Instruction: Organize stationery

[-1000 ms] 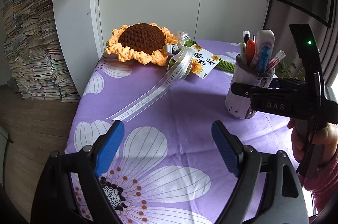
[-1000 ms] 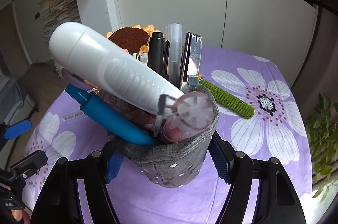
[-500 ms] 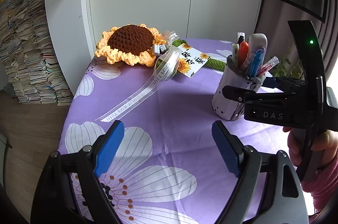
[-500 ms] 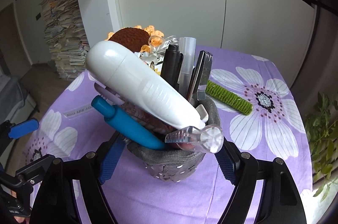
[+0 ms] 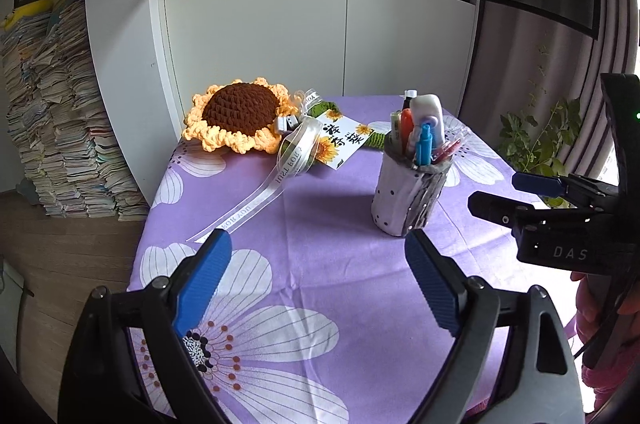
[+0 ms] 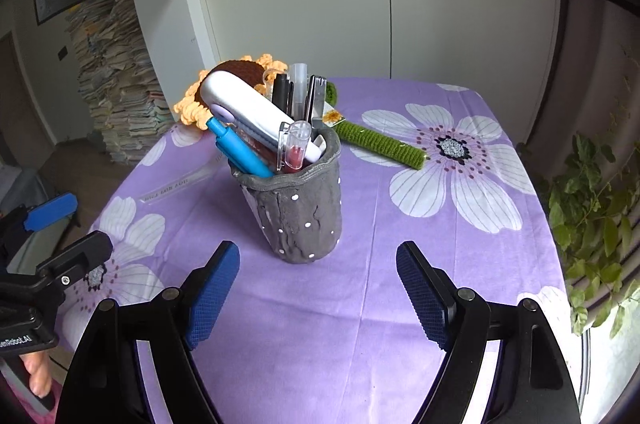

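A grey dotted pen holder [image 6: 299, 212] stands upright on the purple flowered tablecloth [image 6: 400, 264], also in the left wrist view [image 5: 408, 196]. It holds a white stapler-like tool [image 6: 248, 108], a blue pen [image 6: 240, 148], a clear red pen [image 6: 295, 148] and several other pens. My right gripper [image 6: 318, 288] is open and empty, a little in front of the holder, apart from it. My left gripper [image 5: 318, 284] is open and empty over the cloth, left of the holder. The right gripper shows at the right edge of the left wrist view [image 5: 520, 196].
A crocheted sunflower [image 5: 240, 120] with a white ribbon [image 5: 276, 180], a card [image 5: 340, 140] and a green stem [image 6: 380, 140] lies at the table's far side. White cabinets stand behind. Paper stacks [image 5: 60, 128] stand left, a plant [image 6: 592, 216] right.
My right gripper has let go of the pen holder and pulled back and up from it. My left gripper has also drawn back from the table.
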